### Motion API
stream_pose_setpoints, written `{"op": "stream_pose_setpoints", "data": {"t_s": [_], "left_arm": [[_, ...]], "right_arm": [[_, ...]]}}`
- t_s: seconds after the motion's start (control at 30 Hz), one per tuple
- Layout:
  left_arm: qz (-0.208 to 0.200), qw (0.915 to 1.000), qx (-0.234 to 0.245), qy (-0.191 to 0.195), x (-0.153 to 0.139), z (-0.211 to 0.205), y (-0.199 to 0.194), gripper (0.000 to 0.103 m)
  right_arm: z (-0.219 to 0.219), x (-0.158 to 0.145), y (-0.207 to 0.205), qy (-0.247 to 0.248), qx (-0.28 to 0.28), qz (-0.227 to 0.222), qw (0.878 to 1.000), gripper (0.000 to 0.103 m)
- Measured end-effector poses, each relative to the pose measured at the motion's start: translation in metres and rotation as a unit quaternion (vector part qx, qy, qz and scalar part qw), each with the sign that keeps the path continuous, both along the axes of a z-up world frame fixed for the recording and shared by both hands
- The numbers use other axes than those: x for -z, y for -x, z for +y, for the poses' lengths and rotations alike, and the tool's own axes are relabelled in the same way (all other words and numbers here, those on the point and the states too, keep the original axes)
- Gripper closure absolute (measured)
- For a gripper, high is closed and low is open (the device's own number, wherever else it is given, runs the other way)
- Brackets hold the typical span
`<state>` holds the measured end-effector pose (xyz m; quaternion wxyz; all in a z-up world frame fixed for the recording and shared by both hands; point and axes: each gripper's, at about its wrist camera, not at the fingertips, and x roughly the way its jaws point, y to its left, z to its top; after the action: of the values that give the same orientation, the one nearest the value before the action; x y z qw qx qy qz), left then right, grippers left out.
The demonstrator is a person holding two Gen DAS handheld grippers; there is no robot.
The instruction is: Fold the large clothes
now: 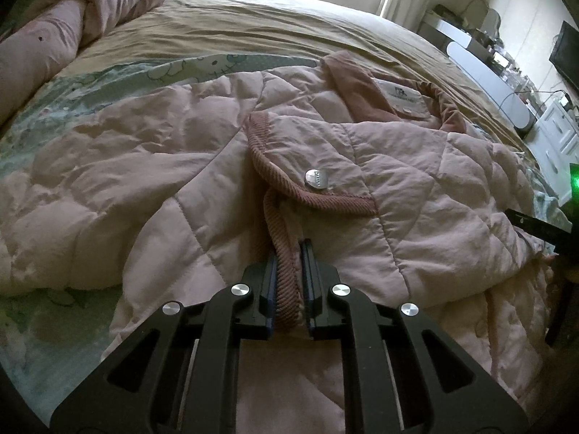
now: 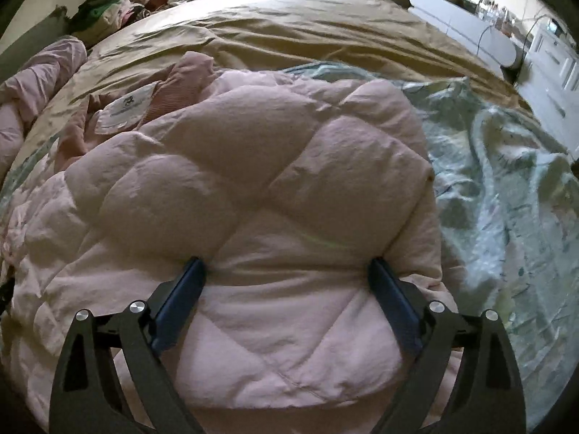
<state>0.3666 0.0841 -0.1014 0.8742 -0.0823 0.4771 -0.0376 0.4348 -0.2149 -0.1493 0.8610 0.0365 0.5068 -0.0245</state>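
**Pink quilted jacket on the bed, one claw pinching its trim**

A pale pink quilted jacket (image 1: pixel 362 166) lies spread across a bed whose tan sheet (image 1: pixel 253 32) shows beyond it. Under the jacket's near part lies a pale green cartoon-print cover (image 1: pixel 119 76), which in the right wrist view stretches out crumpled to the jacket's right.

The left claw (image 1: pixel 289 264) is nearly fully closed, its two blue pads clamped on a ribbed, darker pink trim edge (image 1: pixel 286 271) that runs up between them from the jacket's front. Just beyond the pinch, a flap bordered in the same ribbed trim carries a round silver snap button (image 1: pixel 315 179). Further back, the darker pink collar (image 1: pixel 362 97) lies open, with a white label (image 1: pixel 398 96) sewn inside it.

The right claw (image 2: pixel 287 275) stands wide, with a puffy folded mass of the jacket bulging up between its blue fingers (image 2: pixel 394 300). Both finger tips are against the fabric, but whether they press on it I cannot tell.

At the left side of the bed lies a rolled pink duvet (image 1: pixel 72 18). A heap of mixed clothes (image 2: pixel 112 7) sits at the far corner near a bright window. White furniture (image 1: pixel 553 137) stands to the right of the bed.
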Motion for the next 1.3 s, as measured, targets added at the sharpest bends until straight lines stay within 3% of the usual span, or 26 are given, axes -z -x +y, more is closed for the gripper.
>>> {"op": "stream_pose_setpoints", "data": {"t_s": [0.1, 0.17, 0.33, 0.4, 0.63, 0.93, 1.3], "left_arm": [[0.001, 1.0, -0.001, -0.002, -0.005, 0.0, 0.002, 0.092], [0.002, 1.0, -0.002, -0.009, -0.012, -0.001, 0.005, 0.075], [-0.01, 0.9997, -0.008, -0.022, -0.031, -0.001, 0.016, 0.053], [-0.014, 0.9996, -0.016, -0.021, -0.038, 0.001, 0.022, 0.051], [-0.031, 0.9985, -0.041, -0.017, -0.057, 0.01, 0.045, 0.011], [-0.039, 0.9948, -0.094, -0.014, -0.069, 0.058, 0.075, 0.009], [-0.041, 0.9854, -0.163, -0.025, -0.066, 0.14, 0.11, 0.009]], "right_arm": [[0.006, -0.017, 0.021, -0.001, -0.017, -0.028, 0.999, 0.012], [0.01, -0.028, 0.037, -0.012, -0.029, -0.046, 0.998, 0.012], [0.008, -0.051, 0.063, -0.037, -0.028, -0.066, 0.997, 0.007], [0.008, -0.06, 0.071, -0.036, -0.028, -0.076, 0.996, 0.006], [0.007, -0.092, 0.091, -0.03, -0.027, -0.107, 0.994, 0.004], [0.043, -0.127, 0.107, -0.024, -0.061, -0.144, 0.987, 0.004], [0.137, -0.154, 0.104, -0.036, -0.133, -0.169, 0.976, 0.004]]}}
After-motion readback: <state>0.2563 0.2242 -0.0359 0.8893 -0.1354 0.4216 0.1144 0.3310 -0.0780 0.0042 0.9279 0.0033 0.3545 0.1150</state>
